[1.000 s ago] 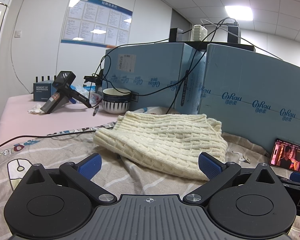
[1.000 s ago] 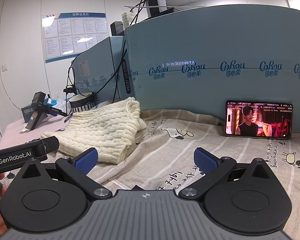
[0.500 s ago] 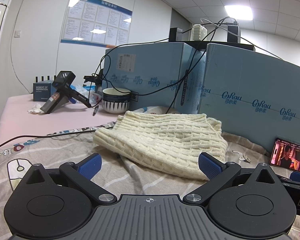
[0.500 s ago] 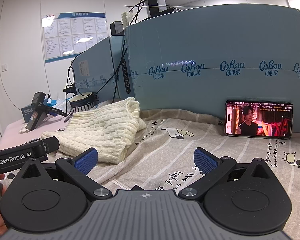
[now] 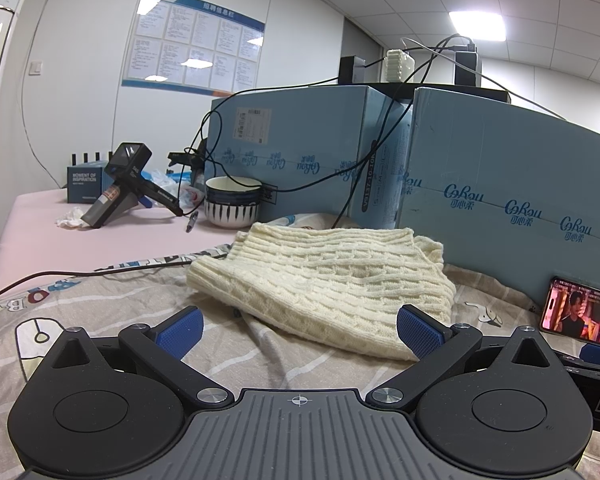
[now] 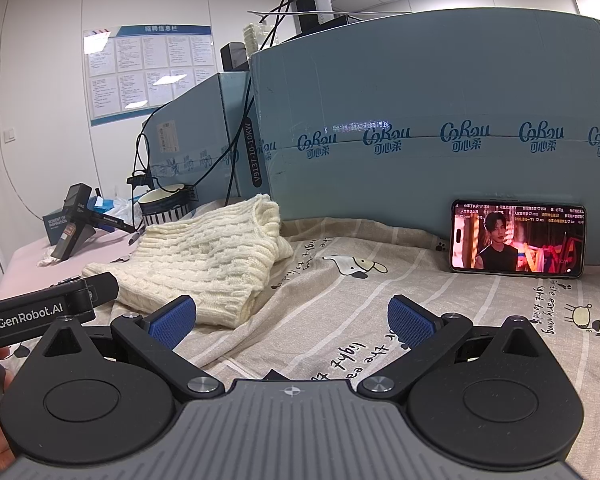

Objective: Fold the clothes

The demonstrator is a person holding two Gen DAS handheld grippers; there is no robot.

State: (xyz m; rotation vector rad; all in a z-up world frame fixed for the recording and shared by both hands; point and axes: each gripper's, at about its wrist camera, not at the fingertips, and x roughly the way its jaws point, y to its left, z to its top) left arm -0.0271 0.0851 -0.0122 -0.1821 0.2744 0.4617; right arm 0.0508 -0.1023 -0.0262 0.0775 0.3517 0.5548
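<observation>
A folded cream sweater (image 5: 324, 284) lies on the printed sheet (image 5: 100, 312) near the back of the bench, just before the blue boxes (image 5: 500, 184). The left gripper (image 5: 298, 330) sits low in front of it, fingers spread wide and empty. The right gripper (image 6: 290, 320) is likewise spread and empty, with the sweater (image 6: 204, 264) to its left. Only the right view shows the whole phone (image 6: 518, 238), propped against a box at the back right, and the left gripper's body (image 6: 48, 312). The left view shows the bowl (image 5: 232, 200) and a handheld device (image 5: 120, 184) at the far left more clearly.
</observation>
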